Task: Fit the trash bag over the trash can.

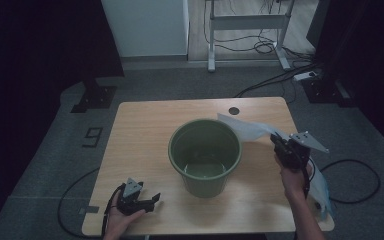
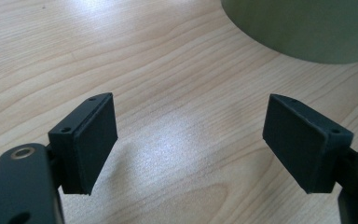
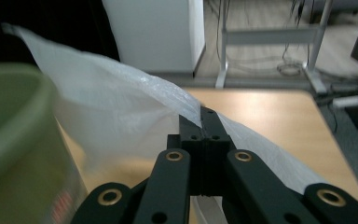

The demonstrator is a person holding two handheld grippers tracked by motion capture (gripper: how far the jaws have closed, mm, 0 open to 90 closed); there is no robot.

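Note:
A green plastic bin (image 1: 205,156) stands upright in the middle of the wooden table (image 1: 145,125). To its right, my right gripper (image 1: 278,141) is raised above the table and shut on a thin white plastic bag (image 1: 247,128). In the right gripper view the closed jaws pinch the bag (image 3: 121,112), which spreads up and left beside the bin's rim (image 3: 14,102). My left gripper (image 1: 152,201) rests near the table's front left edge. It stands open, with bare wood between its pads (image 2: 95,142), and the bin's wall (image 2: 307,28) lies ahead.
The bag trails down off the table's right front corner (image 1: 322,190). A round cable hole (image 1: 234,110) sits near the far edge. Cables lie on the floor on both sides, and a desk frame (image 1: 247,30) stands behind.

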